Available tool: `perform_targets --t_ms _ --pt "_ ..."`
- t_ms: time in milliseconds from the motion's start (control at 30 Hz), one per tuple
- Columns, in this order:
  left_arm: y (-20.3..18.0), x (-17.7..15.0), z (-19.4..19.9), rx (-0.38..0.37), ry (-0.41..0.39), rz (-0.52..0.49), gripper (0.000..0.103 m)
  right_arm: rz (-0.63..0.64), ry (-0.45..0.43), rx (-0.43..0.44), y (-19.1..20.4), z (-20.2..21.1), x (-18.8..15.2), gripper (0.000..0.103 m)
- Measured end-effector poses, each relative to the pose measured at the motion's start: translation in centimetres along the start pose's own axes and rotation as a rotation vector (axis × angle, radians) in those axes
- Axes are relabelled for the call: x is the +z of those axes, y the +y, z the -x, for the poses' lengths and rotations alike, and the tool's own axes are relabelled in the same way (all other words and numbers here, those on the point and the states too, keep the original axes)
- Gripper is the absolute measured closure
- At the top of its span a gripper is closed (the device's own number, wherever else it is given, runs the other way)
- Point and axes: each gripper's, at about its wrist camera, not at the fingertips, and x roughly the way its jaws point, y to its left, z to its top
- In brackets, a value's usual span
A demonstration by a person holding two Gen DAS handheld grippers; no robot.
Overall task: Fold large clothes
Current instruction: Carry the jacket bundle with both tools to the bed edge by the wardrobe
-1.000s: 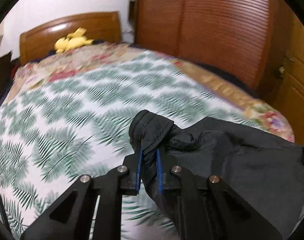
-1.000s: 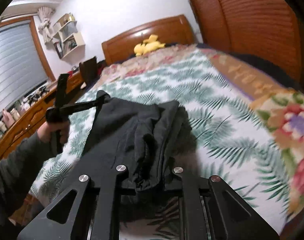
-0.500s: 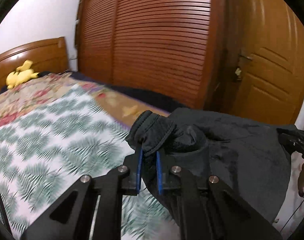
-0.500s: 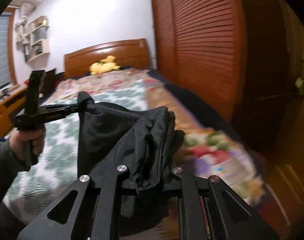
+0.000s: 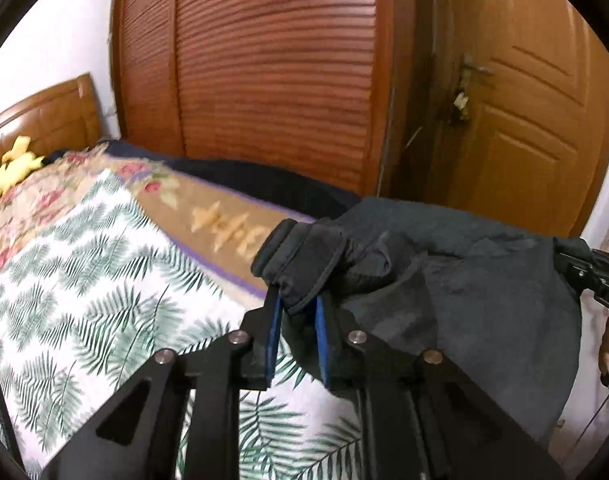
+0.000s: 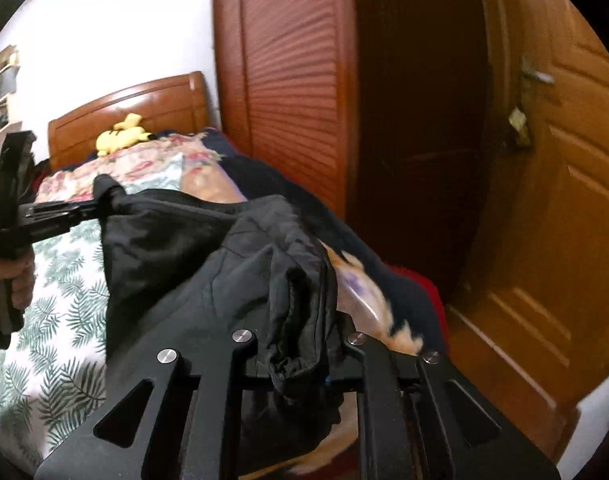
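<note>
1. Both views are dim and warm-toned, lit from somewhere above and behind the cameras; no lamp shows.
2. The white wall (image 6: pixel 104 20) is the brightest surface, nearly washed out.
3. The black fabric garment (image 5: pixel 464 280) loses most fold detail in shadow.
4. The fern-printed white bedspread (image 5: pixel 84 300) and the floral quilt edge (image 6: pixel 364 292) are smeared by motion blur.
5. The reddish-brown louvred wardrobe door (image 5: pixel 272 72) bows with fisheye distortion, and black vignette fills the corners.
6. Faint sheen lies on the glossy wooden headboard (image 6: pixel 144 104).
</note>
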Motion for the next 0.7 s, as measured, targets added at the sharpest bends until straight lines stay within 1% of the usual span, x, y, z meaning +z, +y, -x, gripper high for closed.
perform_targets --t_ms 67,167,233,300,400,467,633,700 --pt "0.4 -0.3 0.3 0.021 0.018 0.014 0.087 -0.018 0.017 -0.023 -0.5 -0.2 -0.3 0.079" --pt "0.2 -0.8 1.6 0.022 -0.001 0.007 0.085 -0.016 0.023 -0.069 -0.7 0.2 -0.6 0.077" --pt "-0.1 -1.0 2.4 0.025 0.008 -0.006 0.082 -0.015 0.018 -0.094 -0.9 0.8 -0.5 0.072" --pt "-0.4 -1.3 3.7 0.032 0.011 -0.013 0.079 -0.011 0.004 -0.119 -1.1 1.5 -0.4 0.054" --pt "-0.4 -2.0 5.9 0.029 0.003 -0.013 0.077 -0.016 -0.034 -0.113 -1.2 2.7 -0.2 0.048" --pt "-0.6 -2.6 7.7 0.043 -0.010 -0.021 0.076 -0.011 -0.053 -0.108 -0.9 3.4 0.0 0.046" --pt "-1.3 -4.0 12.3 0.073 -0.039 -0.027 0.074 0.012 -0.062 -0.061 1.0 4.7 0.1 0.041" --pt "-1.5 -4.6 14.0 0.087 -0.050 -0.029 0.074 0.022 -0.067 -0.043 2.1 5.4 0.2 0.036"
